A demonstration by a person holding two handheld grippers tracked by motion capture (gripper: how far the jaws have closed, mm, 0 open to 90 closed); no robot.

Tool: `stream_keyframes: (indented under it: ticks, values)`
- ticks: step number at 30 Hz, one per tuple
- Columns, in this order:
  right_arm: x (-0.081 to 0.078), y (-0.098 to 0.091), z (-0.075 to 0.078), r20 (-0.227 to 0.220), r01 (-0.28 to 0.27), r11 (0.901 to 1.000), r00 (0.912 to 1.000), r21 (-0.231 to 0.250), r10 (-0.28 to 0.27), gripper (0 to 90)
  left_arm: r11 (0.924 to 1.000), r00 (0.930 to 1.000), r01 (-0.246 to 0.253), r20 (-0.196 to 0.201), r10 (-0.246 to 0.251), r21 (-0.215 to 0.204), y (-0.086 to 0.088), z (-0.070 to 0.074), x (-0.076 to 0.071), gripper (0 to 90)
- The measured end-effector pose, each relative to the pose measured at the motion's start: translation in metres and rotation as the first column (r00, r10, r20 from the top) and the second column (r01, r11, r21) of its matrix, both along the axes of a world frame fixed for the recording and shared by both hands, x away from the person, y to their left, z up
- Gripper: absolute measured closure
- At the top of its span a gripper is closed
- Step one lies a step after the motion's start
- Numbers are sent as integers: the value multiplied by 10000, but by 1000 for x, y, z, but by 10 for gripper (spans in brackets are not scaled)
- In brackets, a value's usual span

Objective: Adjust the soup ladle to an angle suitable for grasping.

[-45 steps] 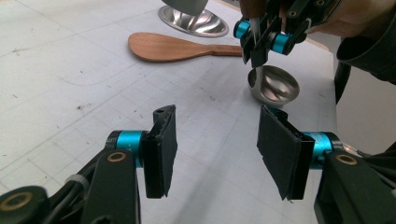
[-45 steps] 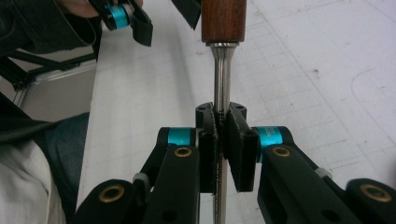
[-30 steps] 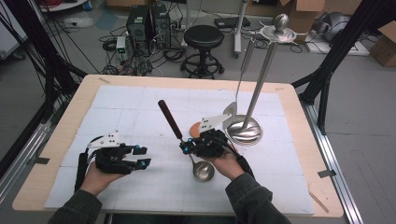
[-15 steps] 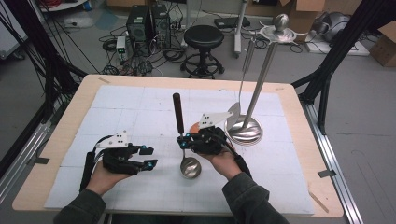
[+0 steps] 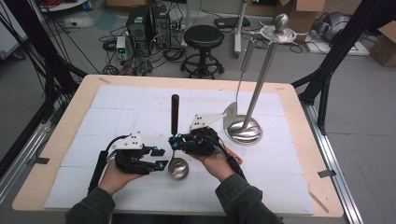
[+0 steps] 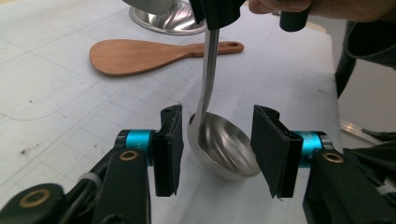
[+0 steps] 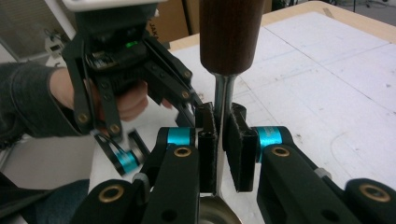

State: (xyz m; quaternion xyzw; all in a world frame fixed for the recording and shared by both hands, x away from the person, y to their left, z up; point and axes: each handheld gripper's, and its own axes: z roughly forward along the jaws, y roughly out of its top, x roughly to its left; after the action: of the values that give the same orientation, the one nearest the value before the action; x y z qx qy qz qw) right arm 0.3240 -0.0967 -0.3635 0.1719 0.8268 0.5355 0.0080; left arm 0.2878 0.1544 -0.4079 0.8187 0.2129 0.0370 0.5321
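A steel ladle (image 5: 178,168) with a dark wooden handle (image 5: 175,109) is held near the table's front, handle pointing away from me. My right gripper (image 5: 173,142) is shut on its thin steel shaft, as the right gripper view shows (image 7: 221,140) just below the wooden handle (image 7: 231,32). My left gripper (image 5: 160,158) comes in from the left. Its jaws have just been closing and stand on either side of the ladle bowl (image 6: 229,149), with a gap still showing at the right pad (image 6: 271,149).
A wooden rice paddle (image 6: 140,56) lies flat on the white mat beyond the ladle. A steel utensil stand with a round base (image 5: 243,129) stands to the right, with a flat steel turner (image 5: 232,114) hanging from it. A black stool (image 5: 203,37) is on the floor behind the table.
The ladle's handle swung from leaning left to pointing straight away, and its bowl shifted left. My left gripper moved right until its jaws flank the bowl, and they narrowed.
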Motion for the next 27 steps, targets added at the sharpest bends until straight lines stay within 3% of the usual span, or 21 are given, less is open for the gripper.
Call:
stream_keyframes:
  ticks: [9, 15, 21, 27]
  values:
    - [-3, 7, -2, -41, 37, 10000, 10000, 78, -37, 833, 9998, 9997, -166, 161, 165, 91, -10, -1, 2, 605]
    - [-4, 11, -3, 16, -10, 9999, 10000, 113, 9, 833, 9981, 9976, -620, 325, 617, 63, -10, -1, 4, 724]
    - [-5, 12, -3, -72, 173, 9997, 9998, 171, -172, 832, 9987, 9983, -499, 312, 502, -112, -11, -1, 3, 814]
    - [-5, 10, -4, -152, 59, 9995, 9999, 311, -54, 793, 9993, 9974, -362, 619, 359, 39, -12, 0, 1, 836]
